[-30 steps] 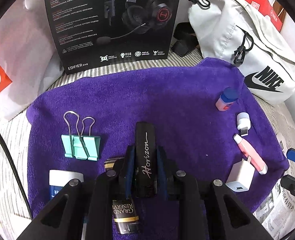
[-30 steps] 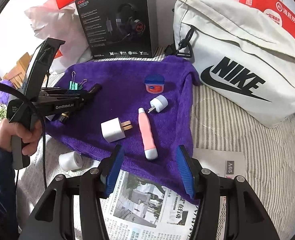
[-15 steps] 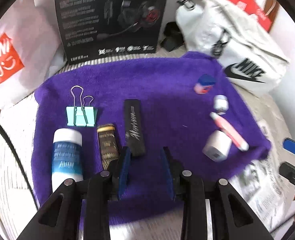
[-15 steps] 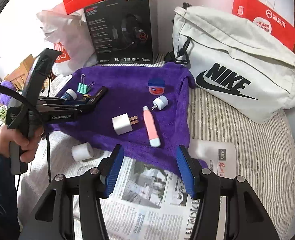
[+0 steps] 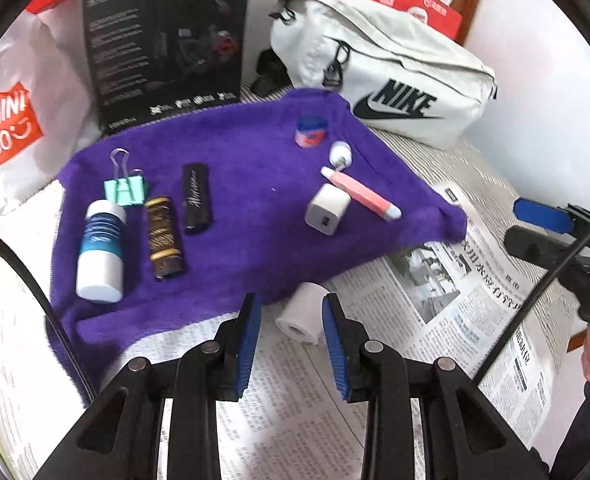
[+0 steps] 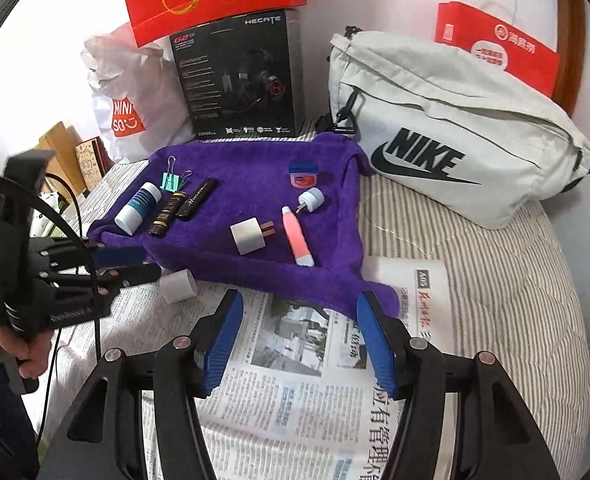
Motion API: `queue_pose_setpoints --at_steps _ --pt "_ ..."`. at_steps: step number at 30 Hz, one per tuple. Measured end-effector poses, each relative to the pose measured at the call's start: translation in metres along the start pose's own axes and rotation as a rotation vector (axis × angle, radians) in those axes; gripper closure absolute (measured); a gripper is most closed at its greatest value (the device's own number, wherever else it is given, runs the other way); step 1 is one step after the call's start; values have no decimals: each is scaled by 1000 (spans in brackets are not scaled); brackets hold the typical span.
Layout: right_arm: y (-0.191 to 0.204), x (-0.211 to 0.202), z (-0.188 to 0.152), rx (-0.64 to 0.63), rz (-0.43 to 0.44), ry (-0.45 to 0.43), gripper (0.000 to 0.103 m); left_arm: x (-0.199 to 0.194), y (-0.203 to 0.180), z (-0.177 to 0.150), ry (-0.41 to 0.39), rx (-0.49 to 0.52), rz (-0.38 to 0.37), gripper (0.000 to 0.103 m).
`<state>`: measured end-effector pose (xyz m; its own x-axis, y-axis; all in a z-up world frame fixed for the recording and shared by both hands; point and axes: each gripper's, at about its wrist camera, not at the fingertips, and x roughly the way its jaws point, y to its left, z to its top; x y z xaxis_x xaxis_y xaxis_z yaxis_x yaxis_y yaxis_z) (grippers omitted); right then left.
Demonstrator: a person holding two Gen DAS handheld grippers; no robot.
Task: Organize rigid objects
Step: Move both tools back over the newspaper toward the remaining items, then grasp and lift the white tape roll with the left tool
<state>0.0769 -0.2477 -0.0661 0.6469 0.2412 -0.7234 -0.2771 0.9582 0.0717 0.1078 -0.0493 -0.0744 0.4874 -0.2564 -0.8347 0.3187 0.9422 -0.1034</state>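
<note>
Left gripper (image 5: 291,320) spread wide and empty, small white roll (image 5: 303,313) just ahead between its fingertips, purple towel (image 5: 255,184) beyond, right gripper (image 6: 295,322) also wide, empty

- The left gripper (image 5: 291,332) is showing black linkage arms with round silver screws and ribbed blue pads (image 5: 248,342).
- The right gripper (image 6: 297,340) is looking identical (black cable trailing nearby).
- Bare skin is showing beside a dark sleeve.
</note>
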Motion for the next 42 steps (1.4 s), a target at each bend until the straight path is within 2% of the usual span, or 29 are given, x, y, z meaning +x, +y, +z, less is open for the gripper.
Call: queue_pose_setpoints --at_steps 13,16,24,30,34,42 --pt "-2 -3 -14 1 -19 18 44 31 -5 3 73 87 -25 72" --pt "0 0 -14 -3 -14 25 44 38 -7 6 91 108 -2 72" --pt "-8 8 -15 13 -13 40 44 49 -7 6 106 111 1 76" --pt "-8 14 -15 28 12 46 44 28 5 -1 69 77 19 76" --pt "8 20 -15 -11 46 51 44 16 19 -12 63 43 61 76" --pt "40 43 -26 -66 115 95 44 3 46 -36 50 -42 95 76"
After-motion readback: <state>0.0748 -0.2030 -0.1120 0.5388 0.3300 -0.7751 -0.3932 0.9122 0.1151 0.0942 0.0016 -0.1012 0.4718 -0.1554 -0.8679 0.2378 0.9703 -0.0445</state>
